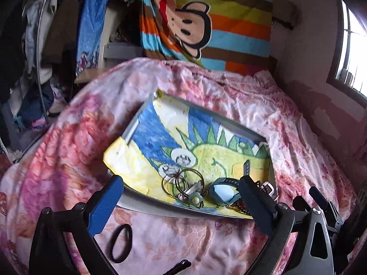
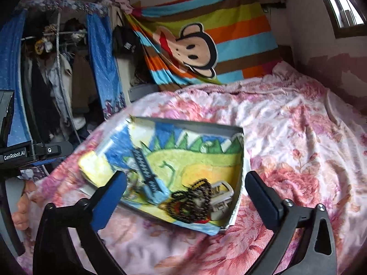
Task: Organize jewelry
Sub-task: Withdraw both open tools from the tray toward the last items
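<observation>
**Both grippers spread wide over the jewelry tray, holding nothing**

Tray (image 1: pixel 135 128): shallow, grey-rimmed, lined with a crayon drawing of a green-spiked yellow creature on blue. It lies on the pink floral bedspread (image 1: pixel 240 96).

Left gripper (image 1: pixel 181 202): blue fingers far apart, nothing between them. It hovers over the near edge of the tray, with the jewelry pile ahead at 12 o'clock.

Right gripper (image 2: pixel 185 198): jaws equally wide, empty, poised over the tray's near corner.

Contents, all bunched at the tray's near end:
- thin wire hoops (image 1: pixel 183 181), overlapping, at 11 o'clock from the left gripper's midpoint;
- small round mint-green piece (image 1: pixel 195 199) just beside the hoops;
- blue watch (image 1: pixel 221 191), strap running off toward 2 o'clock;
- dark beaded string (image 2: pixel 192 200), coiled in a heap;
- pale grey hair clip (image 2: pixel 221 197), touching the beads at their 3 o'clock side.

Outside the tray: black hair tie (image 1: pixel 120 243) on the bedspread at 7 o'clock from the left gripper.

Background: striped monkey blanket (image 1: pixel 206 23) at 12 o'clock.
</observation>
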`<state>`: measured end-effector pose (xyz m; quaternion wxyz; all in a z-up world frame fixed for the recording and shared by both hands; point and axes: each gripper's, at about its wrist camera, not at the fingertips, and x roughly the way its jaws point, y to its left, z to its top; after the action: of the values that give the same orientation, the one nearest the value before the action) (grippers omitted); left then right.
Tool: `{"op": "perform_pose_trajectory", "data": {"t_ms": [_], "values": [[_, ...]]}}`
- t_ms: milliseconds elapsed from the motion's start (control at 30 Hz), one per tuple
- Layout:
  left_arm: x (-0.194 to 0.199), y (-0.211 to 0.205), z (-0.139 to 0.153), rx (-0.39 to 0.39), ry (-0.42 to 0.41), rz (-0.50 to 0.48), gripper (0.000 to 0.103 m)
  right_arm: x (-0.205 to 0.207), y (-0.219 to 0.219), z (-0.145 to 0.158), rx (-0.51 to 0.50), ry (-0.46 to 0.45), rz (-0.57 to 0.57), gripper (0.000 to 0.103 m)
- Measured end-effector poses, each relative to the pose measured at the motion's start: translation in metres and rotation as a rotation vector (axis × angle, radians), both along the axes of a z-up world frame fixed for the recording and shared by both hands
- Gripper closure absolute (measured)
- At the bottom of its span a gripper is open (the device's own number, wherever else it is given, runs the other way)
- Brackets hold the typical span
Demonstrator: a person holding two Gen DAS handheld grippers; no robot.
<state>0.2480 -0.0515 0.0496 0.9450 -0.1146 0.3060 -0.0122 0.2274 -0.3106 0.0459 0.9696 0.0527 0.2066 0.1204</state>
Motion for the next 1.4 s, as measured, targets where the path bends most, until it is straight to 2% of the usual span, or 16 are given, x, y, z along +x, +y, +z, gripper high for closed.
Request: {"op": "perform_pose_trajectory", "data": {"t_ms": [133, 333, 633, 767, 867, 1000, 1133, 1267, 1400], "values": [[-0.034, 0.007, 0.025, 0.039, -0.088, 0.013, 0.000, -0.025, 0.008, 0.021, 0.009, -0.042, 0.025, 0.001], [-0.076, 0.013, 0.050, 0.130, -0.163, 0.022, 0.000, -0.062, 0.022, 0.042, 0.006, -0.091, 0.064, 0.001], [-0.130, 0.034, 0.058, 0.189, -0.222, 0.060, 0.000, -0.117, 0.037, 0.056, 0.025, -0.179, 0.047, 0.001], [-0.147, 0.048, 0.052, 0.197, -0.242, 0.090, 0.000, -0.130, 0.045, 0.058, 0.010, -0.186, 0.058, 0.001], [-0.154, 0.059, 0.039, 0.226, -0.225, 0.103, 0.000, -0.134, 0.051, 0.052, -0.001, -0.165, 0.071, 0.001], [-0.154, 0.067, 0.014, 0.260, -0.180, 0.098, 0.000, -0.135, 0.058, 0.034, -0.031, -0.108, 0.089, 0.001], [-0.161, 0.071, -0.008, 0.298, -0.168, 0.130, 0.000, -0.136, 0.063, 0.011, -0.064, -0.040, 0.105, 0.001], [-0.167, 0.079, -0.028, 0.264, -0.130, 0.118, 0.000, -0.134, 0.065, -0.007, -0.081, 0.011, 0.114, 0.001], [-0.165, 0.084, -0.034, 0.221, -0.085, 0.093, 0.000, -0.129, 0.068, -0.022, -0.102, 0.059, 0.112, 0.001]]}}
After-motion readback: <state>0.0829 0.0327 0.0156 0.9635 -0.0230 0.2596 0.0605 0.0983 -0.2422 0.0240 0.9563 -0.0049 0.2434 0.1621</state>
